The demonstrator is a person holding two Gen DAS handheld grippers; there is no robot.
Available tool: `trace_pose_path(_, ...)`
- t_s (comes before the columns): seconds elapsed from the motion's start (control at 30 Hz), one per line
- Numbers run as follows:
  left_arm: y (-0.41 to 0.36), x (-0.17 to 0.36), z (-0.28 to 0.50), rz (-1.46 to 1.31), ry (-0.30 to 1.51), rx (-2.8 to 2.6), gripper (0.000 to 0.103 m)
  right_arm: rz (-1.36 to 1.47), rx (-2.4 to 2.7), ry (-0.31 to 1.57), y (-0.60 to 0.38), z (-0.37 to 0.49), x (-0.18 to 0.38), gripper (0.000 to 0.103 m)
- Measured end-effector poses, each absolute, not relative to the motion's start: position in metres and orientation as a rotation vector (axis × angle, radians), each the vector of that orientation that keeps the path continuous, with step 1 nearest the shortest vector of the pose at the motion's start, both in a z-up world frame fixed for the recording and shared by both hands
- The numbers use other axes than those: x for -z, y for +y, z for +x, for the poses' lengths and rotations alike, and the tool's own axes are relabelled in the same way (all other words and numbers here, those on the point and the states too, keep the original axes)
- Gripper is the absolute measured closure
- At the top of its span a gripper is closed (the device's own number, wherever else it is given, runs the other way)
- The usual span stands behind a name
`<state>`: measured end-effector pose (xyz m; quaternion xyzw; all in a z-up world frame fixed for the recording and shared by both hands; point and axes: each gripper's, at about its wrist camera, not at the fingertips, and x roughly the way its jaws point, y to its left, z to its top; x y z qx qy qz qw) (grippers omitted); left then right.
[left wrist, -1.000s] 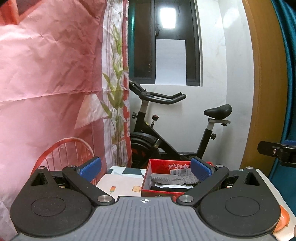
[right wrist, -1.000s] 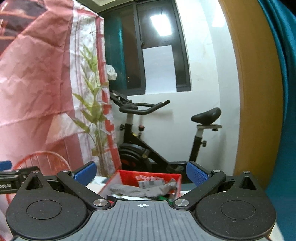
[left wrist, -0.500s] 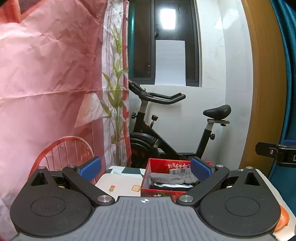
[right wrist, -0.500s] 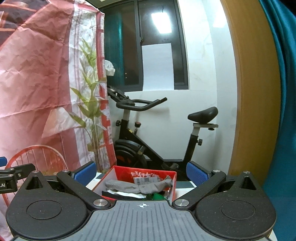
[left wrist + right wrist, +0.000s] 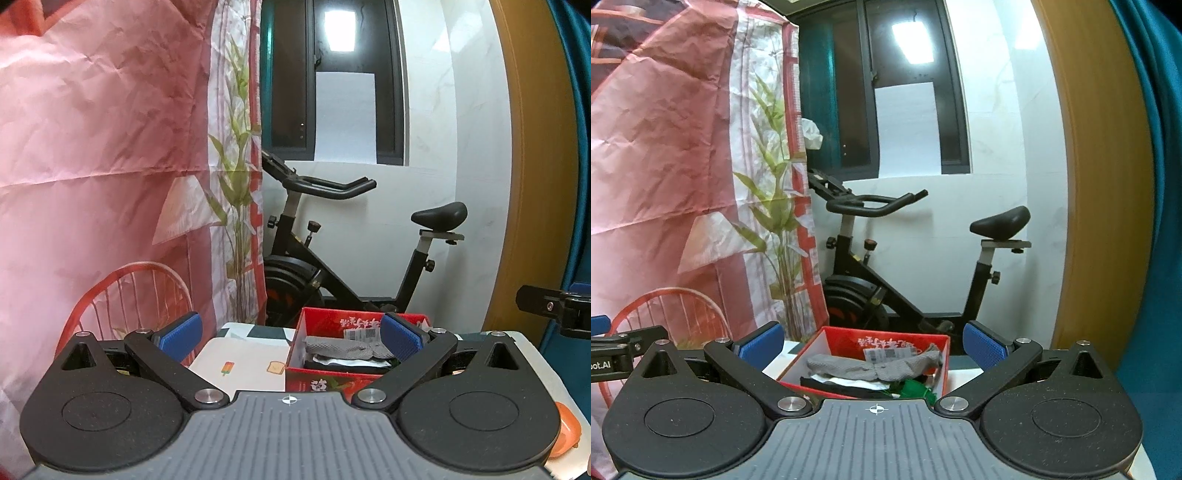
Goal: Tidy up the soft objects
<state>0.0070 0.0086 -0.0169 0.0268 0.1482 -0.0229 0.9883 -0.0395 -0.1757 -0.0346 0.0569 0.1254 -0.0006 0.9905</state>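
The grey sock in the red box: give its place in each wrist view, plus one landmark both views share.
Left wrist: the grey sock lies across the red box, lower centre-right, beside the right blue pad.
Right wrist: the grey sock drapes across the box, low and central, midway between the blue pads.
Shared landmark: the exercise bike behind the box.
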Motion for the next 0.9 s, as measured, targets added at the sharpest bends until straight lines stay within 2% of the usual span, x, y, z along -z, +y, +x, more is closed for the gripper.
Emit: trace_pose_path(0.9, 0.0093, 0.0198, 0.0079, 0.057, 0.303, 0.058, 0.0, 0.125, 0.007, 0.27, -0.1777, -0.0389, 0.0412, 0.0)
